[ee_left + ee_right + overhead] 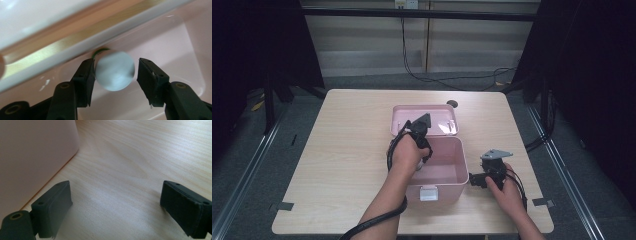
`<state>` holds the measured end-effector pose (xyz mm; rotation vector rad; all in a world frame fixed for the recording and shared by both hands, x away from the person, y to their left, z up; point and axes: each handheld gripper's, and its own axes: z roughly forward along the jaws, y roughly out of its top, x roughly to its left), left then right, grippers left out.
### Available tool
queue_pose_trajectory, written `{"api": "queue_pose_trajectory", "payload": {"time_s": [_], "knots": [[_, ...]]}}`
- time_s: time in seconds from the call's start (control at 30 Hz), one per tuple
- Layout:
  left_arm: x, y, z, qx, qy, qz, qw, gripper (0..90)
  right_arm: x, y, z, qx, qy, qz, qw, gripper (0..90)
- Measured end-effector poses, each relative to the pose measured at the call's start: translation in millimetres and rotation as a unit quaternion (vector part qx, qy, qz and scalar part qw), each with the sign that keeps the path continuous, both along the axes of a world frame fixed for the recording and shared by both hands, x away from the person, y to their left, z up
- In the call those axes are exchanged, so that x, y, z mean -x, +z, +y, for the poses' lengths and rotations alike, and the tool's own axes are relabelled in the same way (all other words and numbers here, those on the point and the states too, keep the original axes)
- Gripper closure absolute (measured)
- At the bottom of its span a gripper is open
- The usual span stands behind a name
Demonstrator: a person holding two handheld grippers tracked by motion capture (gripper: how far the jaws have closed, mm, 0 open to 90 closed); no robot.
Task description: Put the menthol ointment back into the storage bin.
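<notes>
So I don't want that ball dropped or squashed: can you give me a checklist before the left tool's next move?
1. Ball between left tool jaws: ok.
2. Jaws closed on ball: not ok; one jaw touches it or nearly so, a gap shows at the other.
3. Left tool over the open box, not outside: ok.
4. Lid fully back, clear of the hand: ok.
5. Right tool out of the way: ok, open over bare table beside the box.
6. What the green bit behind the ball is: cannot tell.
</notes>
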<state>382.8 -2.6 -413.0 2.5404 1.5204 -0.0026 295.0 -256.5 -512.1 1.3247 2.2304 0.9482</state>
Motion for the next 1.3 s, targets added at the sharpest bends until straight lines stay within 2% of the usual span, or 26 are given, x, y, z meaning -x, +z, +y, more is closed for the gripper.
{"api": "queue_pose_trajectory", "payload": {"time_s": [0.13,0.2,0.47,0.53,0.57,0.73,0.8,0.83,0.9,0.93,1.03,1.3], "knots": [[-0.6,3.0,1.3,-0.001,-0.006,-0.004,1.0,47.7,0.0,0.0,0.0,0.0,0.0,0.0,1.0,9.5],[-1.0,5.4,2.2,0.004,0.001,-0.001,1.0,47.8,0.2,0.2,0.1,0.0,-0.001,0.002,1.0,9.5],[-0.6,8.9,2.3,0.006,0.0,-0.001,1.0,48.5,0.0,0.1,0.0,0.0,0.0,0.001,1.0,9.5],[-0.1,9.4,1.7,0.006,0.0,0.005,1.0,48.4,0.0,0.1,0.0,0.0,0.0,0.001,1.0,9.5],[-0.9,9.6,2.2,0.005,-0.01,0.001,0.9999,48.4,0.0,0.0,-0.1,0.0,0.001,0.001,1.0,9.5],[0.1,10.0,2.0,0.008,-0.001,0.001,1.0,47.9,0.0,0.1,0.0,0.0,0.0,0.001,1.0,9.5],[-0.4,11.6,3.5,0.006,-0.008,0.002,0.9999,47.0,0.0,0.1,0.0,0.0,0.0,0.001,1.0,9.5],[0.4,11.7,3.2,0.007,-0.001,0.003,1.0,46.5,0.0,0.1,0.0,0.0,0.0,0.001,1.0,9.5],[0.6,11.9,3.3,0.007,-0.003,0.003,1.0,44.7,0.0,0.1,0.0,0.0,0.0,0.001,1.0,9.5],[0.6,12.4,4.1,0.008,-0.01,0.006,0.9999,43.8,0.0,0.1,0.0,0.0,0.0,0.001,1.0,9.5],[2.8,15.5,4.3,0.017,-0.01,0.003,0.9998,40.6,0.0,0.1,0.0,0.0,0.0,0.001,1.0,9.5],[4.5,23.4,6.7,0.027,-0.016,0.008,0.9995,32.4,0.0,0.1,0.0,0.0,0.0,0.001,1.0,9.5]]}}
